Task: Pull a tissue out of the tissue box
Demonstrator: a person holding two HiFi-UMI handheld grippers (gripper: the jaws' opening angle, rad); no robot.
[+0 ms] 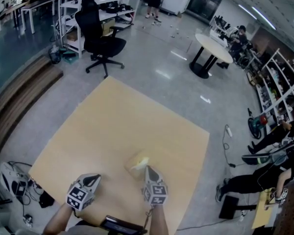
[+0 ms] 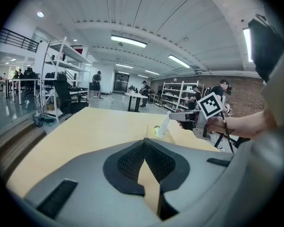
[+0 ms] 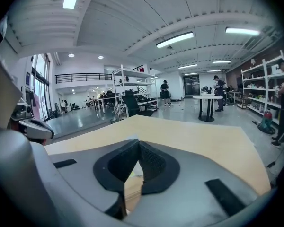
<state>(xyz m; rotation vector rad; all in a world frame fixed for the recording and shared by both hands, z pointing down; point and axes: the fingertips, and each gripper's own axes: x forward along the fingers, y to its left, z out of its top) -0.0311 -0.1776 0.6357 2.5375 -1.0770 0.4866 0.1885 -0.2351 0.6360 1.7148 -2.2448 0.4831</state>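
Right gripper (image 3: 138,144) — jaws pressed together on a white tissue (image 2: 164,126), and a pale strip of it shows in the notch just under the tips. In the left gripper view the tissue runs as a slanted band from this gripper's tips down into the top of the tissue box (image 1: 135,161). Its lower end is inside the box opening.

Left gripper (image 2: 144,142) — jaws closed tip to tip with nothing between them. Only bare table top shows through the gap below the pads. It hangs above the table's near-left part, apart from the box and touching nothing.

The tissue box is small and cardboard-brown. It sits on the light wooden table (image 1: 112,126) toward the near edge, a little right of centre. The right gripper's nose is directly at it, and the left gripper is off to its left.

Further out — grey polished floor (image 1: 152,58) with a black office chair (image 1: 102,43) beyond the table's far corner. A round white table (image 1: 213,47) stands to the right, and shelving racks line the room's edges.
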